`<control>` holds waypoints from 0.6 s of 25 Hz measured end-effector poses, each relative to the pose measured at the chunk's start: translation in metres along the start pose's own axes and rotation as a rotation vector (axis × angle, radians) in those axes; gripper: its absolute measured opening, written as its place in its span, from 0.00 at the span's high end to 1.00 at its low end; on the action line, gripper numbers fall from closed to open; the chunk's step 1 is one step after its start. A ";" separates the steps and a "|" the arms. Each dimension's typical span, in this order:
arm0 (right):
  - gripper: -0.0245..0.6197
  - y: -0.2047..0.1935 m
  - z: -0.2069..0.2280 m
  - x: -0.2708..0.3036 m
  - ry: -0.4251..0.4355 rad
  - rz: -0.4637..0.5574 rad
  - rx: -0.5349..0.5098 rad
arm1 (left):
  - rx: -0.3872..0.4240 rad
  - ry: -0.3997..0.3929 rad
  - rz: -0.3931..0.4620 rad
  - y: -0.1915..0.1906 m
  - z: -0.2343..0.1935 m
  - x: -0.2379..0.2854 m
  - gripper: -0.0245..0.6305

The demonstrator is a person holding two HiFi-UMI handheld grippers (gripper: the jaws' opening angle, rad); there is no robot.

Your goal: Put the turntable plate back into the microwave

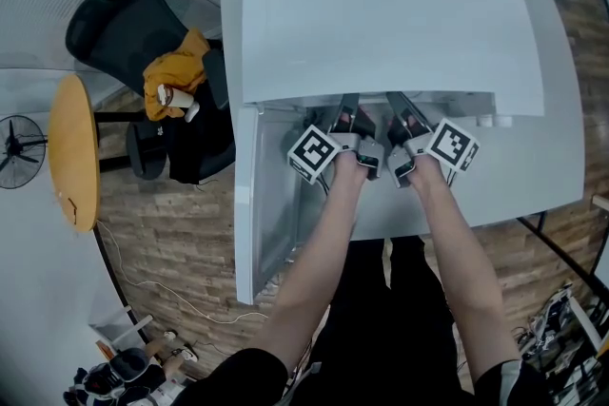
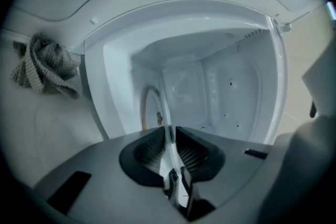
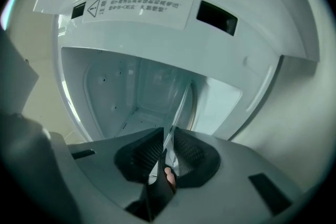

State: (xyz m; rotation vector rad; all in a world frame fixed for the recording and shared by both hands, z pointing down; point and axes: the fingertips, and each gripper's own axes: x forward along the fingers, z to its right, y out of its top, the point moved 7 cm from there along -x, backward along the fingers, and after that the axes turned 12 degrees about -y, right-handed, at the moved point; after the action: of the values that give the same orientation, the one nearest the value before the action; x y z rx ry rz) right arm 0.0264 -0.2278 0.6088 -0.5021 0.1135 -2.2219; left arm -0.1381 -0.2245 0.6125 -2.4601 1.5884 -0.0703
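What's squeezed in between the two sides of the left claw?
The glass turntable plate, seen edge-on, pinched by the left claw. The left gripper view shows it, with the open microwave behind.

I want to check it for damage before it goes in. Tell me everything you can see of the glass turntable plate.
The clear round glass turntable plate looks thin and transparent, with a curved rim. It is seen nearly edge-on and seems closer to upright than flat. It reaches into the open white microwave cavity. The left hand-held gripper and right hand-held gripper each clamp its near edge. No cracks show, though most of it is hard to see.
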 end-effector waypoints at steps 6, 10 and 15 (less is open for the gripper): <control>0.87 0.002 0.000 0.003 0.003 0.020 0.019 | 0.054 0.040 -0.065 0.000 0.001 -0.005 0.85; 0.88 0.002 0.001 0.005 -0.024 0.029 0.043 | 0.045 0.056 -0.080 -0.001 0.001 -0.009 0.85; 0.88 0.006 0.001 0.006 -0.041 0.052 0.053 | 0.028 0.068 -0.072 -0.002 0.002 -0.019 0.87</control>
State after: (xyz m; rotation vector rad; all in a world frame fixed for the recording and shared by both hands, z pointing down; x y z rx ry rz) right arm 0.0273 -0.2359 0.6102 -0.5097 0.0461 -2.1571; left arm -0.1440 -0.2061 0.6122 -2.5189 1.5144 -0.1881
